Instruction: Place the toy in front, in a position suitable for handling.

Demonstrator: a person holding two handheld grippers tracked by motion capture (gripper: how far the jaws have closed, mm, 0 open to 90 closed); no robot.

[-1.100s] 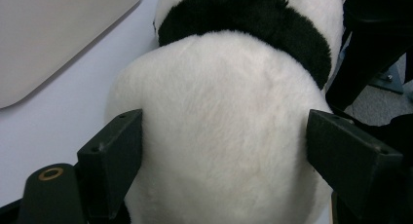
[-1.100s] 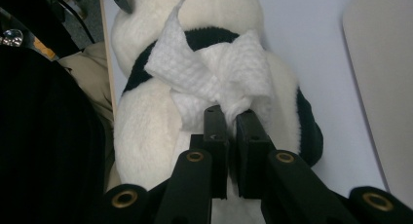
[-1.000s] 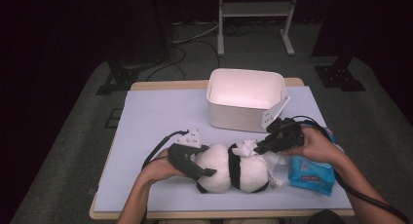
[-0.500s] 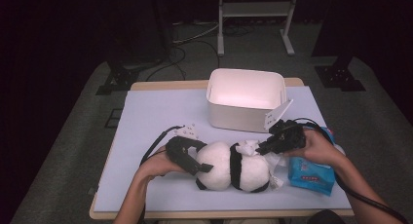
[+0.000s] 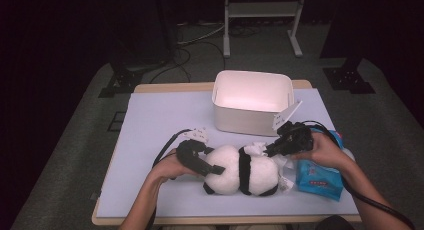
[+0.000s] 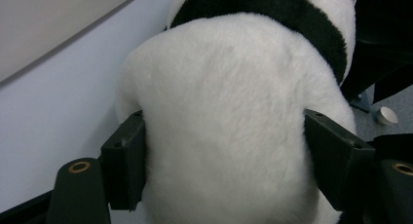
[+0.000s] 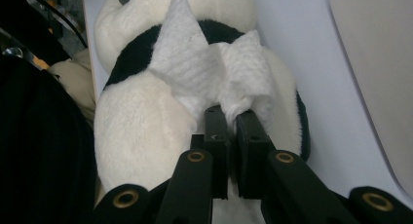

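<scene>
A black-and-white panda plush point(image 5: 240, 175) lies on its side near the table's front edge. My left gripper point(image 5: 212, 168) comes at it from the left. In the left gripper view its jaws have just been closing, and both pads point(image 6: 124, 158) now press into the white fur of the plush point(image 6: 229, 87). My right gripper point(image 5: 270, 151) is over the plush's other end, shut on a crumpled white tissue point(image 5: 257, 149). In the right gripper view the tissue point(image 7: 209, 68) fans out from the closed gripper point(image 7: 233, 117) and rests against the plush point(image 7: 141, 131).
A white open bin point(image 5: 250, 122) with a paper tag point(image 5: 289, 112) stands behind the plush. A blue pack of wipes point(image 5: 317, 177) lies under the right hand at the front right. The lavender table top point(image 5: 160, 120) is bare to the left.
The left gripper's jaws have closed in on the plush's white body, and the hand shifted slightly. The right gripper has kept still with the tissue.
</scene>
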